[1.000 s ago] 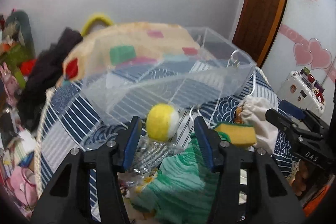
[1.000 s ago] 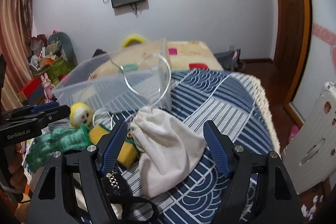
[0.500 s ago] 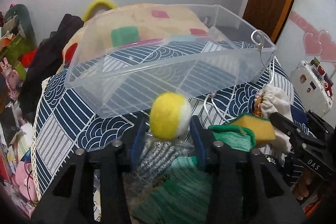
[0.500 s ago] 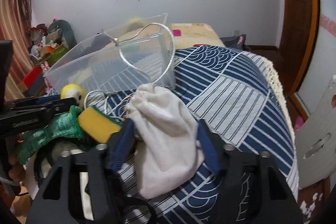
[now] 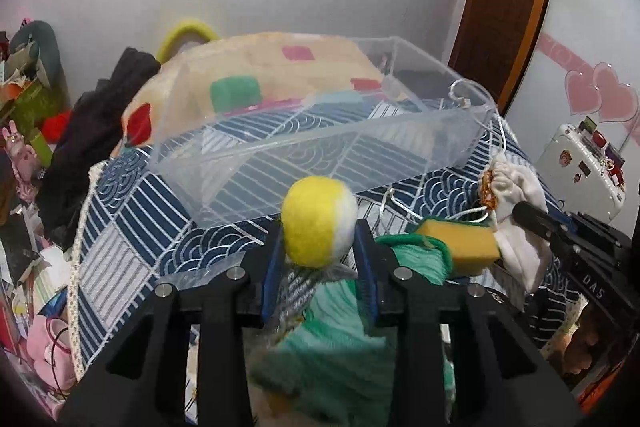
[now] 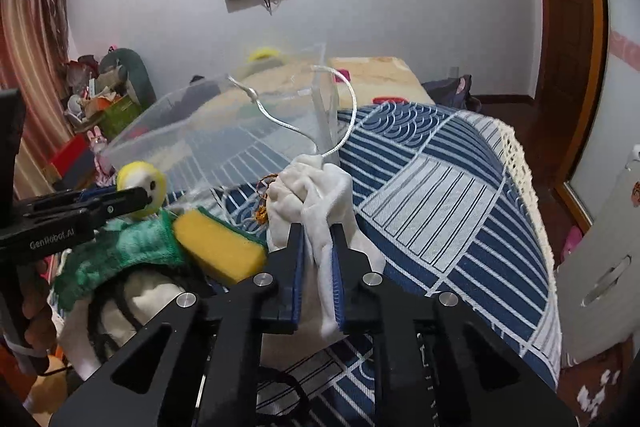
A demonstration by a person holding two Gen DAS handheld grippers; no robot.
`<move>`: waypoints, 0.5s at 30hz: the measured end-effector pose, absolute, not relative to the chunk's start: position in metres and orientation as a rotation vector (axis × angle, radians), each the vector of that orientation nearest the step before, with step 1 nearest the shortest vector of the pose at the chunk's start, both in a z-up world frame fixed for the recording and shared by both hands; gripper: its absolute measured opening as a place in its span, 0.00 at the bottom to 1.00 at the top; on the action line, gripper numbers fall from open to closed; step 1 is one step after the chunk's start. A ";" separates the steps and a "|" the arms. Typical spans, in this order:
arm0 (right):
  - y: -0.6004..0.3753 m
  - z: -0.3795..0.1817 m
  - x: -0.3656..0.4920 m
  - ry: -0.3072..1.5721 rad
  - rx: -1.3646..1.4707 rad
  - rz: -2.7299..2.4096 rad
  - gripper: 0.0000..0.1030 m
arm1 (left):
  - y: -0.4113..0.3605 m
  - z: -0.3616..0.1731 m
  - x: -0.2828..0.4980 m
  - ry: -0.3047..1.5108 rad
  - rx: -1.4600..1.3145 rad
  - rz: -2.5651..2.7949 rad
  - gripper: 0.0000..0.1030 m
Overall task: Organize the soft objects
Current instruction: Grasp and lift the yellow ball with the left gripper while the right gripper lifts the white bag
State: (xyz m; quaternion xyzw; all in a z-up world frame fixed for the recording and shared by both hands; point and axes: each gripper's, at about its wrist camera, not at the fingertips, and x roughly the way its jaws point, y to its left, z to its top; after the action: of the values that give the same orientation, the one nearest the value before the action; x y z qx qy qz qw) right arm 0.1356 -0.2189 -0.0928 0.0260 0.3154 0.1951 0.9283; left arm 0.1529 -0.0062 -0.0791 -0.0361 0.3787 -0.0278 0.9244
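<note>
Ball (image 5: 318,221) now betw. L hand-held gripper (image 5: 319,247) fingers

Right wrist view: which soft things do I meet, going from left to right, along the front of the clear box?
yellow ball held in the left gripper → green knitted cloth → yellow sponge → white drawstring pouch pinched in the right gripper

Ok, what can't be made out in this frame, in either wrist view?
- Contents of the white drawstring pouch: cloth closed, right wrist view.
- Underside of the yellow ball: hidden between the left gripper fingers, left wrist view.
- Green knit cloth: blurred, cut by the gripper body.
- Items under the yellow sponge: covered by the pile.
</note>
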 end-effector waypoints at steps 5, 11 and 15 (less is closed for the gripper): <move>-0.217 -0.070 0.123 0.567 0.038 0.400 0.11 | -0.004 -0.060 0.126 0.699 -0.067 -0.042 0.33; -0.213 -0.041 0.121 0.466 0.032 0.403 0.11 | 0.008 -0.029 0.111 0.597 -0.082 -0.029 0.33; -0.208 -0.027 0.126 0.415 0.024 0.406 0.11 | 0.019 -0.014 0.111 0.553 -0.088 -0.010 0.33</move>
State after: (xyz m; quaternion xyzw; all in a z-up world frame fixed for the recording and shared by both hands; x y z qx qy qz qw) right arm 0.1260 -0.2078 -0.0271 0.0120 0.2047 0.2003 0.9580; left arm 0.1106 0.0191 -0.0136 -0.0435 0.2729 -0.0051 0.9610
